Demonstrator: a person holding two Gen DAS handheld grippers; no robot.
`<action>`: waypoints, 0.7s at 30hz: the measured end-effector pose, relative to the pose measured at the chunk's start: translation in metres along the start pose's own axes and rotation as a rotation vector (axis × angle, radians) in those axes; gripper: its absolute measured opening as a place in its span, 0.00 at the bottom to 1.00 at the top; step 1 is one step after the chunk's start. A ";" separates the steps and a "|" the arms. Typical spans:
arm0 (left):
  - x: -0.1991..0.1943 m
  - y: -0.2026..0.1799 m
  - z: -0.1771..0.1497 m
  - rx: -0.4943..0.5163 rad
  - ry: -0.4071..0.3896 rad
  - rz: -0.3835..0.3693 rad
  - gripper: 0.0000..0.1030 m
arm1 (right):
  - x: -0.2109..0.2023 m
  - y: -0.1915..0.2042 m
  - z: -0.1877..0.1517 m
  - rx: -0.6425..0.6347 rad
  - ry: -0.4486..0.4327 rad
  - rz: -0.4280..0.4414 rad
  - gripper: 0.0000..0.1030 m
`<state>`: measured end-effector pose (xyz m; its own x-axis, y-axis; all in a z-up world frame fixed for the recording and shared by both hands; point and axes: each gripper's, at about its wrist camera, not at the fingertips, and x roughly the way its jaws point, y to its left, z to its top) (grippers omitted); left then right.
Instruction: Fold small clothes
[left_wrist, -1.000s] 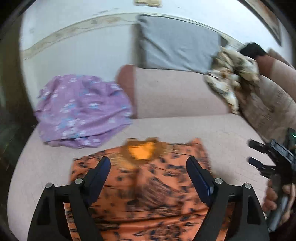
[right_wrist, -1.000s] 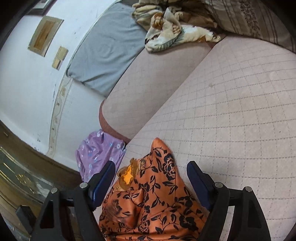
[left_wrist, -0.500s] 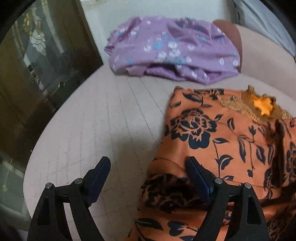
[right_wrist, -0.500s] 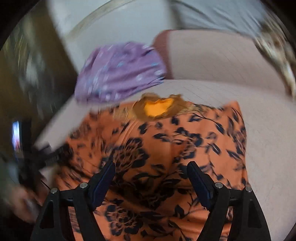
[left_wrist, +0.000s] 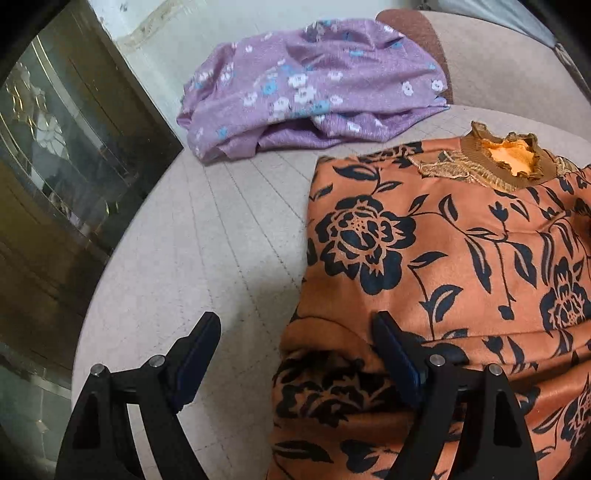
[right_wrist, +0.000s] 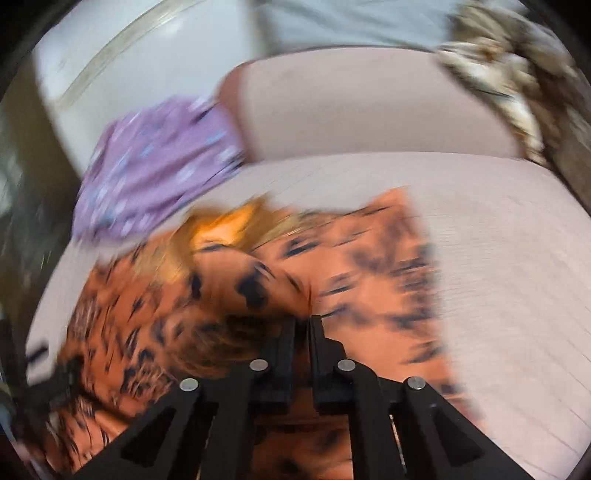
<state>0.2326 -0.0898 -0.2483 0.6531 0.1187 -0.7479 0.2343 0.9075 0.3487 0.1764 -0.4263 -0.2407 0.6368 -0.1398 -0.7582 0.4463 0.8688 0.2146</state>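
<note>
With the orange floral top (left_wrist: 443, 258) spread on the sofa seat (left_wrist: 207, 236) beside the purple garment (left_wrist: 310, 88), the right gripper (right_wrist: 303, 325) appears pinched on its fabric mid-fold, while the left gripper (left_wrist: 295, 354), jaws wide and empty, straddles its left edge and likely must close there next.

A home living room: a pink quilted sofa (left_wrist: 221, 236), strewn clothes, and a glass-fronted wooden cabinet (left_wrist: 55, 155) beside it.
</note>
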 end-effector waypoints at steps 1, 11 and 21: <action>-0.004 -0.001 -0.001 0.012 -0.017 0.007 0.82 | -0.004 -0.017 0.004 0.045 0.007 -0.019 0.07; -0.022 0.024 0.008 -0.115 -0.079 -0.043 0.82 | -0.047 -0.037 0.007 0.249 -0.111 0.312 0.99; 0.003 -0.013 0.002 0.074 -0.011 0.039 0.82 | 0.031 0.079 -0.041 -0.298 -0.010 -0.103 0.58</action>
<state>0.2335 -0.1026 -0.2541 0.6704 0.1485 -0.7270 0.2610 0.8699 0.4184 0.2052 -0.3419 -0.2723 0.6049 -0.2378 -0.7599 0.3058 0.9506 -0.0540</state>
